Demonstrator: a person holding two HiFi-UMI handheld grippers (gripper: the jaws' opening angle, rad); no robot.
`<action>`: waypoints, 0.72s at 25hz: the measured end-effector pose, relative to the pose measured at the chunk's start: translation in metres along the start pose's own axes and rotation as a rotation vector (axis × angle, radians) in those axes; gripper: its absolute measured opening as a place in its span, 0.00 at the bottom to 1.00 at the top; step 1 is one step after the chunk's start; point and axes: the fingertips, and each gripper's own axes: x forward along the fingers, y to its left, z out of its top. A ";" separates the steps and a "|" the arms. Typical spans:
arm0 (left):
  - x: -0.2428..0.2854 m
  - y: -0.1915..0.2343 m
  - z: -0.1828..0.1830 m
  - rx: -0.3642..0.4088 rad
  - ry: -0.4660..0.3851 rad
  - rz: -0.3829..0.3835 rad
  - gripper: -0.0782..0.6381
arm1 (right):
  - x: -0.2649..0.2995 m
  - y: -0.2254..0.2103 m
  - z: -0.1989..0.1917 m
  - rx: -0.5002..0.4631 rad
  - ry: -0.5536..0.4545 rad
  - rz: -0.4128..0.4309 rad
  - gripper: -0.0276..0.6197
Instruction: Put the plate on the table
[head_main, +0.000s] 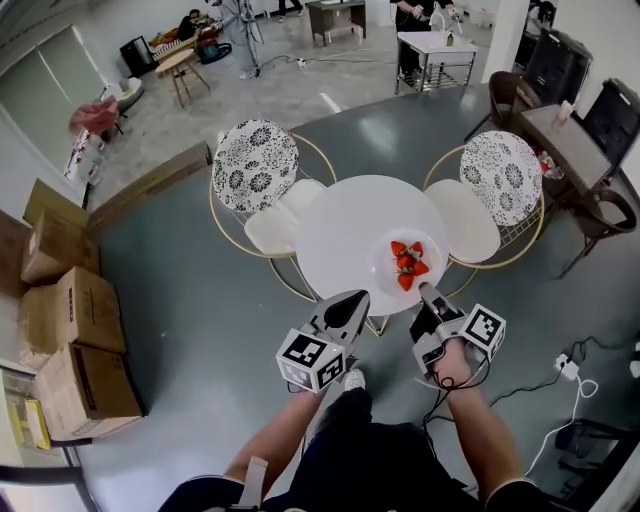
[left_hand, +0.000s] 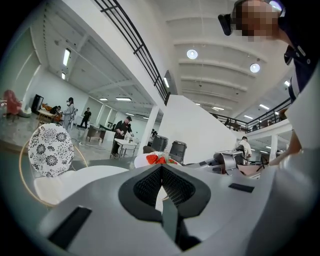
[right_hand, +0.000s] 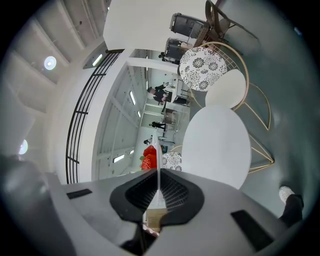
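Observation:
A white plate (head_main: 385, 268) with several red strawberries (head_main: 406, 264) hangs over the near right part of the round white table (head_main: 345, 225); whether it touches the top I cannot tell. My right gripper (head_main: 428, 293) is shut on the plate's near rim. In the right gripper view the plate (right_hand: 156, 150) shows edge-on between the jaws of the right gripper (right_hand: 158, 176), strawberries (right_hand: 149, 157) to its left. My left gripper (head_main: 358, 298) is shut and holds nothing, just left of the plate. From the left gripper (left_hand: 161, 168) the plate (left_hand: 150, 159) sits just ahead.
Two chairs with patterned round backs stand behind the table, one at left (head_main: 257, 165) and one at right (head_main: 505, 175). Cardboard boxes (head_main: 75, 340) are stacked at far left. A power strip and cable (head_main: 567, 367) lie on the floor at right. People stand far off in the hall.

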 end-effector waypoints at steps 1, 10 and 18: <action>0.003 0.007 0.001 -0.002 0.003 -0.006 0.12 | 0.007 0.000 0.002 0.001 -0.006 -0.006 0.07; 0.023 0.042 -0.002 -0.011 0.048 -0.025 0.12 | 0.040 -0.006 0.022 -0.010 -0.037 -0.051 0.07; 0.029 0.050 -0.010 -0.006 0.071 -0.027 0.12 | 0.053 -0.026 0.029 -0.012 -0.029 -0.089 0.07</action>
